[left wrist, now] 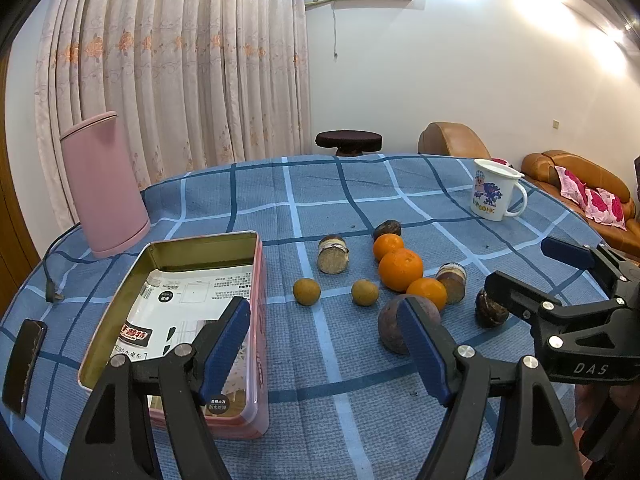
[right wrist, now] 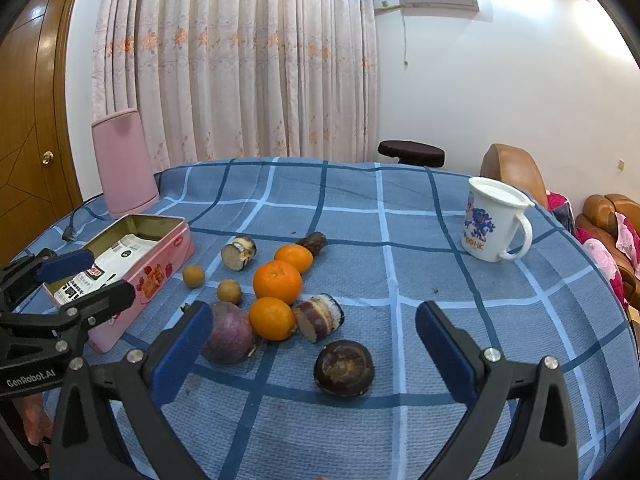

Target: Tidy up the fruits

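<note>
Hovering with fingers spread and empty, the left gripper (left wrist: 324, 344) and right gripper (right wrist: 314, 344) face the fruit beside the tin (left wrist: 120, 300), ready to load it.

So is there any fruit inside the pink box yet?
No, the pink box holds only a printed paper packet, and the oranges and other fruit lie on the blue checked cloth beside it.

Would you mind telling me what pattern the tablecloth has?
Blue tablecloth with a light and dark blue grid check, clearest in the right wrist view.
</note>
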A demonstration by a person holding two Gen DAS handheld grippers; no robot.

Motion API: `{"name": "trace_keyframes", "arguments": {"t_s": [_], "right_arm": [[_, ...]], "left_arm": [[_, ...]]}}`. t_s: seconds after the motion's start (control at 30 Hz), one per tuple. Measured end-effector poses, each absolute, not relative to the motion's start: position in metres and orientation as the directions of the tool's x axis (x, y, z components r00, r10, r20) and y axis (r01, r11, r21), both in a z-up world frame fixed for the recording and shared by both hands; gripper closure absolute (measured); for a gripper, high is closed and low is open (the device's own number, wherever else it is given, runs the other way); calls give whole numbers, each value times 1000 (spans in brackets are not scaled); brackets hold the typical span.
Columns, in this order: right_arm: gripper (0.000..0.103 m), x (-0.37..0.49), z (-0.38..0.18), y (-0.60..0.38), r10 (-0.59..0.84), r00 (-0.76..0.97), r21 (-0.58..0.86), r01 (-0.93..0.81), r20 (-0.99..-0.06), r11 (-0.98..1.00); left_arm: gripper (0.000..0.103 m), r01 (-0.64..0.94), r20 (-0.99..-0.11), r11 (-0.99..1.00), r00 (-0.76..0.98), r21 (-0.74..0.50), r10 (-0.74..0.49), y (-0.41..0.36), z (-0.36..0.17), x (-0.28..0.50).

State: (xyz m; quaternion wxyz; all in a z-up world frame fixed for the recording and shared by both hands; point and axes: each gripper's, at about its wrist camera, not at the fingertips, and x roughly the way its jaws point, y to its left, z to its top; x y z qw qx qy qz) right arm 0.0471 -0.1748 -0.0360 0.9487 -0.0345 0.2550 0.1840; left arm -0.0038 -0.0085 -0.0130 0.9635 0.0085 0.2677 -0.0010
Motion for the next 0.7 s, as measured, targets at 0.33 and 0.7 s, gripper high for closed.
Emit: {"name": "trace_keyframes", "arguments": {"t_s": [0.33,0.7], "right_arm": [[0,46,-39,-172,333,799,32,-368,-501,929],[0,47,-43,-175,325,799,33,-358,-506,933]], "left_arm": [[25,5,-520,1000,854,14,3,-8,-16,-5],[25,9,-531,1000,848,10,-2,-11,-22,-1]]}}
